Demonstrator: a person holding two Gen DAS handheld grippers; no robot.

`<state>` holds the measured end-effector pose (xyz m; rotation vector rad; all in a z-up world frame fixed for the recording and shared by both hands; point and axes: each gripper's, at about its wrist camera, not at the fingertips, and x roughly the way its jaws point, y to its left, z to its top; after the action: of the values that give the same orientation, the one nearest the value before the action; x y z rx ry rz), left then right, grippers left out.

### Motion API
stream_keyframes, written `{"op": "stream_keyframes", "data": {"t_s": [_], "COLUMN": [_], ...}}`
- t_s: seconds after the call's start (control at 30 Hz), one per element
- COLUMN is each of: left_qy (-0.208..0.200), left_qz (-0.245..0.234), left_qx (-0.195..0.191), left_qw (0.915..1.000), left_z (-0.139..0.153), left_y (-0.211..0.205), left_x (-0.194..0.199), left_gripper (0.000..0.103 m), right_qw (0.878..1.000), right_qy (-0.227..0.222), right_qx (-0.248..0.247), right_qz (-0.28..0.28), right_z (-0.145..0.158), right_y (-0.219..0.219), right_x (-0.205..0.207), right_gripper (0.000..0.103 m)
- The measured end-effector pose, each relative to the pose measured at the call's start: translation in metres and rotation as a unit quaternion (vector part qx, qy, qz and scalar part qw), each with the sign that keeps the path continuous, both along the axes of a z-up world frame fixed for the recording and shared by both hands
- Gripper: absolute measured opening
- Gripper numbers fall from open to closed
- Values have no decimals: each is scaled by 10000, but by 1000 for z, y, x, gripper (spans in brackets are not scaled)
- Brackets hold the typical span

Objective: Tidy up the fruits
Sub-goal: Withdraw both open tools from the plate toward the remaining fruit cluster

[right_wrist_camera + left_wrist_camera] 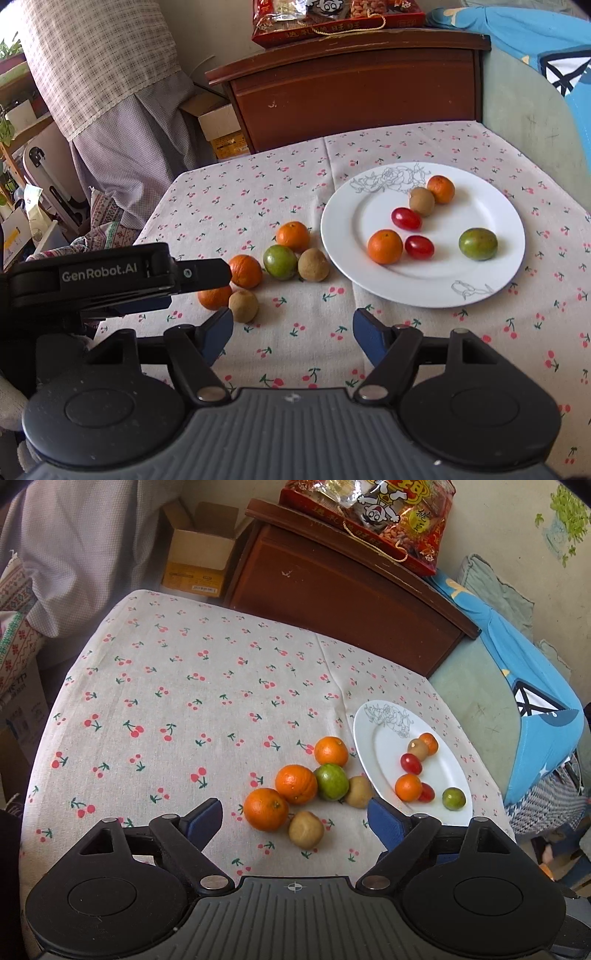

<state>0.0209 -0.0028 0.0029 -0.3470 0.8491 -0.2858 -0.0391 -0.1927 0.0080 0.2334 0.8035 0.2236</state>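
Note:
A white plate (pixel 369 734) (pixel 491 199) on the cherry-print tablecloth holds two small oranges, a kiwi, two red tomatoes and a green fruit (pixel 478 243). Left of the plate, loose on the cloth, lie three oranges (pixel 296 784), a green fruit (pixel 331 781) and two kiwis (pixel 306 829). My left gripper (pixel 293 812) is open just short of the nearest orange (pixel 265 809) and kiwi, gripping nothing. My right gripper (pixel 291 321) is open above bare cloth between the loose fruit and the plate. The left gripper's body (pixel 110 277) partly hides two oranges in the right wrist view.
A brown wooden cabinet (pixel 351 88) with a red snack bag (pixel 369 513) on top stands behind the table. An open cardboard box (pixel 199 554) sits on the floor at the back left. Blue and green bedding (pixel 517 686) lies to the right.

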Motion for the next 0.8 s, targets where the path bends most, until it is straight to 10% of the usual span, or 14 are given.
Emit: {"op": "stream_keyframes", "data": {"t_s": [0.8], "left_qy": [308], "left_qz": [416], "left_qx": [534], "left_qw": [9972], "left_z": [-15], "left_y": [37], "left_x": [-16], "left_gripper": [87], "right_qw": [9998], "right_qy": [-179], "right_qx": [102], "right_qz": [-31], "right_z": [-9], "right_y": [17], "right_x": [-26], "right_gripper": [66]}}
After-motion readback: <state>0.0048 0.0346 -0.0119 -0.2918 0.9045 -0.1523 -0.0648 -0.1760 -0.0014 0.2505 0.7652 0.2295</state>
